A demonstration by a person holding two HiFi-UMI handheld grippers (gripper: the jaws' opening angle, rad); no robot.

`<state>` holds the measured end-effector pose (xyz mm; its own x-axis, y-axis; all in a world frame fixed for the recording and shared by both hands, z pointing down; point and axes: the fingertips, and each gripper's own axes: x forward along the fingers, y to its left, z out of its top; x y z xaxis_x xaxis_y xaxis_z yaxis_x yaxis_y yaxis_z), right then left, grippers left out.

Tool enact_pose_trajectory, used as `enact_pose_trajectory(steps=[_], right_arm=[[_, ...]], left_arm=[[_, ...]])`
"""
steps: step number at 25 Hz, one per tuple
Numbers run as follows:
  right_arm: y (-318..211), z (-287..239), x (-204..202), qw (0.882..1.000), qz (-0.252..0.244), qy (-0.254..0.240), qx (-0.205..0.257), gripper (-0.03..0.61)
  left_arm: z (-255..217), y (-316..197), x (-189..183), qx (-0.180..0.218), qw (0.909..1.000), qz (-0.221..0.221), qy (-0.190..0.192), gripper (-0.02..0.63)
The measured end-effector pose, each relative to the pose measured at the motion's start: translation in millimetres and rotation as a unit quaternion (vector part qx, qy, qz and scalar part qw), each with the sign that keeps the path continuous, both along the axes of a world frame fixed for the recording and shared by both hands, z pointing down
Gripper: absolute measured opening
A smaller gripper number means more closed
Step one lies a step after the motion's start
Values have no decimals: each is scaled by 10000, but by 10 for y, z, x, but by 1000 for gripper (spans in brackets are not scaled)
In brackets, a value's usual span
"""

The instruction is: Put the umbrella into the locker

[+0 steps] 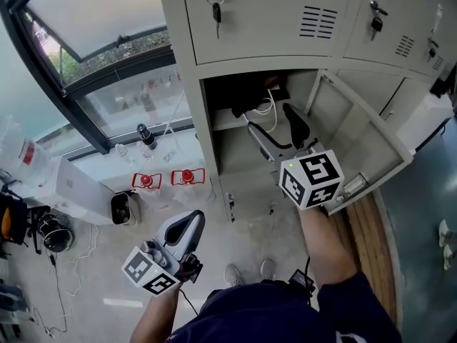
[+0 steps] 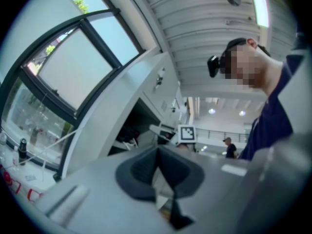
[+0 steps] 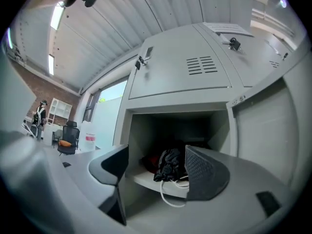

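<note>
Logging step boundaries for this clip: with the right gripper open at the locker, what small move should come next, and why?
Probably draw the right gripper back from the opening. Its jaws stand apart with nothing between them, and the umbrella already lies on the locker shelf, its white cord hanging over the edge. The door is open.

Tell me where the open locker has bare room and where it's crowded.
Bare: the lower space under the shelf, between the side walls. Crowded: the shelf top, where a black bundle with a white cord loop lies beside something red. The open right gripper fronts the opening.
</note>
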<state>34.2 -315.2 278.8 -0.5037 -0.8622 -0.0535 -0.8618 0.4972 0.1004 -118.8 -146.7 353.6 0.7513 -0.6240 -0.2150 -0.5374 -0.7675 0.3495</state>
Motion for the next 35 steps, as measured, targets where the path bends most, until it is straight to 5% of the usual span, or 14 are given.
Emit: enact_pose_trajectory(steps=[2, 6, 13, 35], right_arm=[[154, 0, 50, 10000, 31, -8, 47, 355], [469, -65, 193, 9996, 102, -120, 228, 197], [952, -127, 277, 9990, -135, -302, 299, 56], [1614, 575, 444, 9960, -460, -472, -601, 8]], left_arm=[[-4, 32, 14, 4, 10000, 20, -12, 3], [-7, 83, 52, 9, 10000, 45, -39, 3], [-41, 152, 153, 63, 9999, 98, -74, 3], [-102, 183, 247, 133, 9998, 53, -150, 3]])
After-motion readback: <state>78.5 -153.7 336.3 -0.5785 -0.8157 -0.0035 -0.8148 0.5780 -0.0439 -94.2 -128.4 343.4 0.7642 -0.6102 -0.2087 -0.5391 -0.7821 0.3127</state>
